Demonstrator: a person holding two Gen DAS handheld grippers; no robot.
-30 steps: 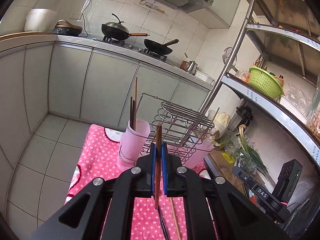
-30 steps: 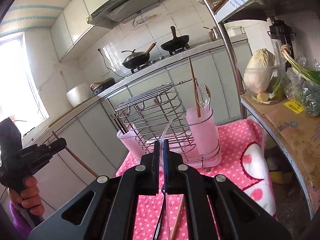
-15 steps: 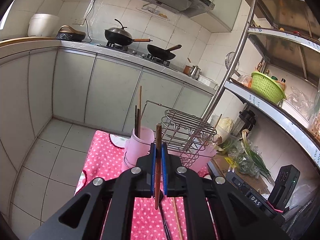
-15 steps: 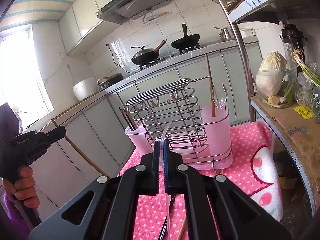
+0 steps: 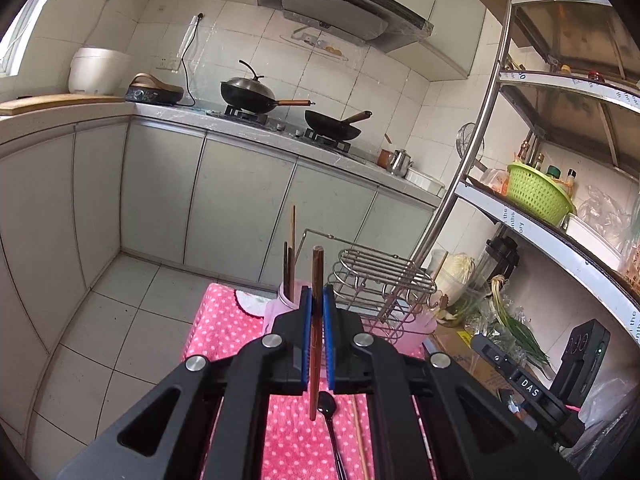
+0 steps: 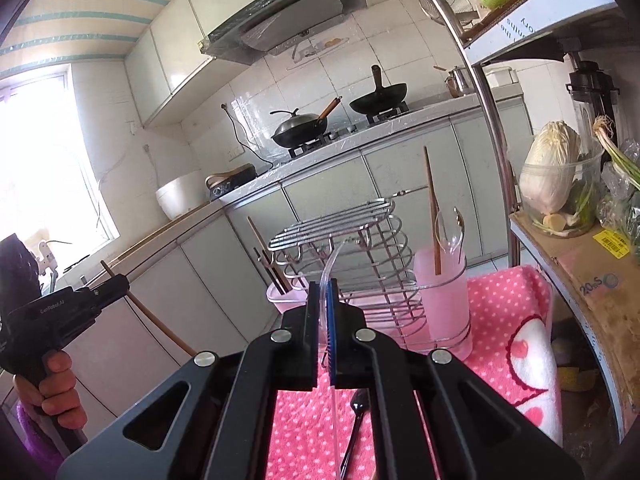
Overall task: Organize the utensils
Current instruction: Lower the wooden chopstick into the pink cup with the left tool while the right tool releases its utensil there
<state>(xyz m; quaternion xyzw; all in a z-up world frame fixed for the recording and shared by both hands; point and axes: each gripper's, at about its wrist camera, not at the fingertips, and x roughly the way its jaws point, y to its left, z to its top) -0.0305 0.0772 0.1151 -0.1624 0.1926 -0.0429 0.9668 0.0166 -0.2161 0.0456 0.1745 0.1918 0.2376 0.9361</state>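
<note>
Two grips closed: left gripper (image 5: 316,312) clamping brown chopstick (image 5: 316,280) mid-length, right gripper (image 6: 323,300) pinching clear plastic spoon (image 6: 334,258), both just before wire rack (image 6: 340,248). Light, stiff, slippery; spoon likely brittle.

Brown wooden chopstick (image 5: 316,320), upright, pinched between blue pads above the pink dotted cloth. Clear plastic utensil (image 6: 327,280), thin and curved, likewise clamped, its lower end hanging toward the cloth. Wire rack (image 6: 344,240) with a pink cup at each end: left cup (image 6: 286,298) holds dark chopsticks; right cup (image 6: 442,304) holds one wooden chopstick and clear utensils. Black spoon (image 5: 330,420) and a pale chopstick (image 5: 358,432) lie on the cloth.
</note>
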